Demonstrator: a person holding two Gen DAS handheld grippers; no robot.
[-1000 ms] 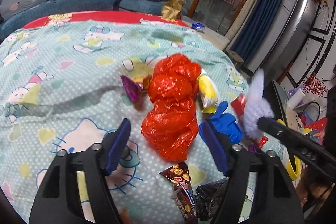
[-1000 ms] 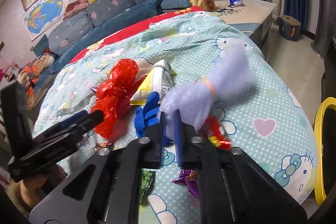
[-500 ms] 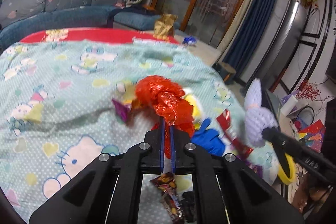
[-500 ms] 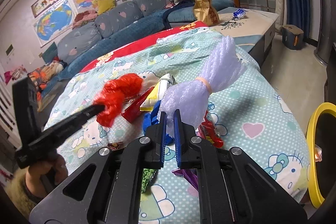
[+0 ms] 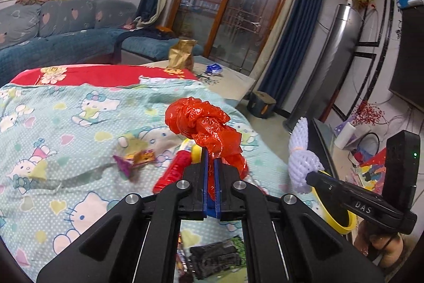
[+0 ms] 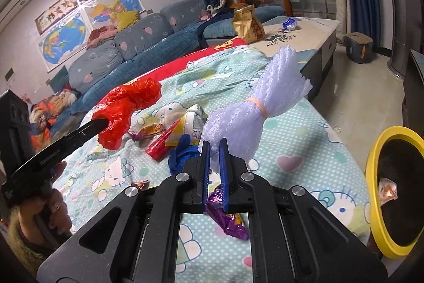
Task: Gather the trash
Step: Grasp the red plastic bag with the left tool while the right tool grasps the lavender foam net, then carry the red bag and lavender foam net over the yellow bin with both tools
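My left gripper [image 5: 210, 150] is shut on a crumpled red plastic bag [image 5: 201, 121] and holds it in the air above the bed. In the right wrist view the red bag [image 6: 129, 102] hangs at the left. My right gripper [image 6: 215, 142] is shut on a lilac foam net [image 6: 254, 118] tied with a rubber band, also held off the cover. Below them lie a red tube wrapper [image 6: 159, 146], a blue glove [image 6: 181, 153], a yellow-white packet [image 6: 189, 126], a purple wrapper [image 6: 228, 222] and a dark snack packet [image 5: 214, 259]. A yellow-rimmed bin [image 6: 376, 177] stands at the right.
The trash lies on a bed with a cartoon-cat cover [image 5: 79, 150]. Behind it run a blue sofa [image 5: 66, 28] and a low table [image 6: 312, 31] bearing a golden bag [image 6: 247, 23]. A grey box [image 6: 359, 47] sits on the floor by the curtains.
My left gripper went from open around the red bag to shut on it and lifted it off the cover. My right gripper rose with the foam net.
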